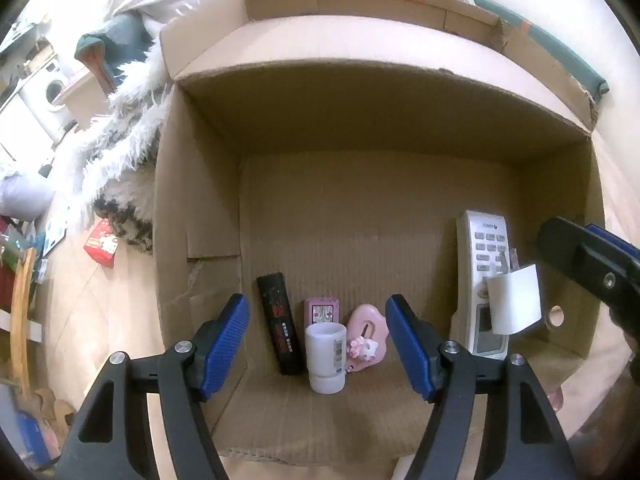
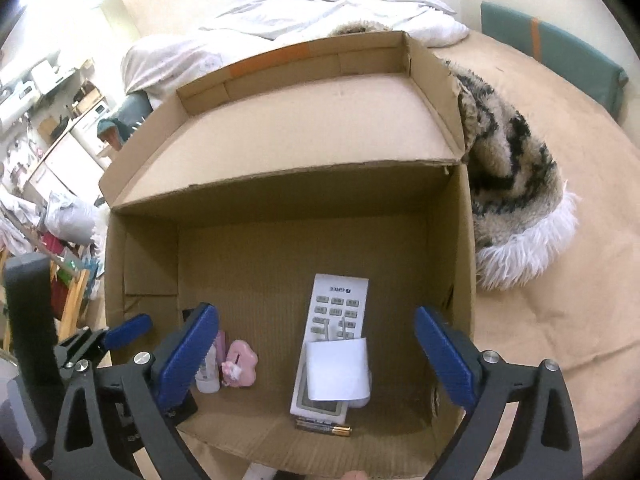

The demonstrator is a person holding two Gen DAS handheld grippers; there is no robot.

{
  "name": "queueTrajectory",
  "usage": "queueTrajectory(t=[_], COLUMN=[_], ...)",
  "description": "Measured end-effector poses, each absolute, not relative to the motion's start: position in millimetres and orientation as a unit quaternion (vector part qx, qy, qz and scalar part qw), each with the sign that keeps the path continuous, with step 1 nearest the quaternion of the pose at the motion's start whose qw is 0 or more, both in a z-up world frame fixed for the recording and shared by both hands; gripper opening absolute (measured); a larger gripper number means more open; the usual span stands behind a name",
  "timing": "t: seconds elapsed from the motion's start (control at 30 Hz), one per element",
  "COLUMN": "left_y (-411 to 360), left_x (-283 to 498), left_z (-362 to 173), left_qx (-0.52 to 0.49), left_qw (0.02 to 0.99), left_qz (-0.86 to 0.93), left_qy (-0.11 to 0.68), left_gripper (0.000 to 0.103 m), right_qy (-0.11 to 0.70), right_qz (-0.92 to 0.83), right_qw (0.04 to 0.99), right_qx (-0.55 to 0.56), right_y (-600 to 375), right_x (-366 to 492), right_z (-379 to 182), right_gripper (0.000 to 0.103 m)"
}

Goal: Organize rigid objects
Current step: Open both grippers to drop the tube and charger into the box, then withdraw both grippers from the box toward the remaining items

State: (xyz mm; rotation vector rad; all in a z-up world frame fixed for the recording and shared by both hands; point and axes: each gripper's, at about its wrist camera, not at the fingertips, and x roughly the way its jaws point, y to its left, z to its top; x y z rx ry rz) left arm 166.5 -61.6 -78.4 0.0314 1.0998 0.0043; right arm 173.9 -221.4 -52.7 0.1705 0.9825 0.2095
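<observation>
An open cardboard box [image 1: 200, 240] [image 2: 452, 264] holds the objects. My left gripper [image 1: 318, 340] is open above a white bottle [image 1: 325, 356] that stands on the box floor, clear of both pads. Around the bottle are a black bar [image 1: 280, 320], a small pink card box [image 1: 322, 309] and a pink cat-shaped toy [image 1: 366, 338] [image 2: 240, 362]. My right gripper [image 2: 316, 354] is open over a white plug adapter [image 2: 338, 368] [image 1: 514, 302], which rests on a white remote [image 2: 334, 312] [image 1: 482, 280]. Two batteries [image 2: 324, 427] lie at the remote's near end.
A furry black-and-white blanket [image 2: 512, 184] [image 1: 128, 136] lies against the box on a beige bed. A red packet [image 1: 102, 246] lies on the floor at left. White bedding [image 2: 280, 28] is behind the box. Shelves and a washing machine [image 1: 54, 90] stand far left.
</observation>
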Motion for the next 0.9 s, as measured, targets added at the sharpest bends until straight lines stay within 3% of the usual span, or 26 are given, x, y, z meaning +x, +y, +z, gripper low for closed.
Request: queueTrajectory(t=[0.23, 0.77, 0.9], left_y=[-58.7, -38.0, -48.6], left_x=[167.5, 104.3, 90.6], left_z=[-80.4, -36.8, -35.9], left_qx=[-0.004, -0.007, 0.036], left_qw=[0.836, 0.871, 0.875], left_qz=[-0.008, 0.003, -0.030], left_qy=[0.549, 0.491, 0.482], left_gripper=[0.068, 0.068, 0.068], right_qy=[0.480, 0.461, 0.471], right_qz=[0.094, 0.093, 0.093], right_qw=[0.867, 0.877, 0.872], right_qx=[0.093, 0.103, 0.092], right_y=[-227.9, -258.2, -264.8], right_x=[173.5, 126.1, 103.3], right_z=[-54.6, -25.2, -27.6], right_gripper=[0.103, 0.103, 0.103])
